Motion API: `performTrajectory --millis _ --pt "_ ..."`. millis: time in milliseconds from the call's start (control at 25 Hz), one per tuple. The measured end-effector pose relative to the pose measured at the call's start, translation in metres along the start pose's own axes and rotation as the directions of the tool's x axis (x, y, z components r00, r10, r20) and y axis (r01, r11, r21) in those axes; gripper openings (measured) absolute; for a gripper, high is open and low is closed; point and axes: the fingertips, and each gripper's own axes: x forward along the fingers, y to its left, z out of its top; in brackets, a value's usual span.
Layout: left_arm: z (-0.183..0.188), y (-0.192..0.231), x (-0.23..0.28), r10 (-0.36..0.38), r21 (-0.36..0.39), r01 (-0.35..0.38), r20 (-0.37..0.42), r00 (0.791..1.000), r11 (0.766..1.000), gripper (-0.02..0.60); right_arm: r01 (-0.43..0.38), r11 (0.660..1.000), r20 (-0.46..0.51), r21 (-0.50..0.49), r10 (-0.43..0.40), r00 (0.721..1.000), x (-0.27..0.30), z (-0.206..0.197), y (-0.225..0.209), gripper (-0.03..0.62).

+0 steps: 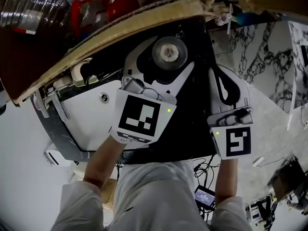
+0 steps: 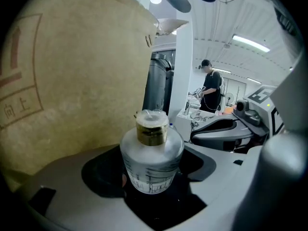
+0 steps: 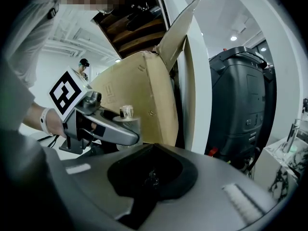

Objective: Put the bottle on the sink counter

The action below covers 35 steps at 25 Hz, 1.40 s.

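Left claw: jaws closed on the bottle, gripping its lower body. The bottle is frosted glass with a gold collar and a clear cap; it stands upright between the jaws and is held in the air. A cardboard box stands just to the left of this claw, near the bottle.

Right claw: jaws together, nothing between them. It is held to the right of the left claw, apart from the bottle. A marble-patterned counter lies ahead and to the right of the right claw. A dark machine stands ahead of it
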Motion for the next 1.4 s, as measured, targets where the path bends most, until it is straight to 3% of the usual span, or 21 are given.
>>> performTrajectory --millis 720,1400 --pt "-0.014 0.000 0.056 0.014 -0.011 -0.014 -0.014 1.000 1.000 0.336 -0.024 1.000 -0.017 -0.017 0.024 1.000 0.016 -0.023 -0.030 0.011" --pt "-0.014 0.000 0.079 0.066 0.023 -0.066 0.034 0.997 0.998 0.336 -0.021 1.000 -0.006 -0.005 0.021 1.000 0.018 -0.020 -0.039 0.011"
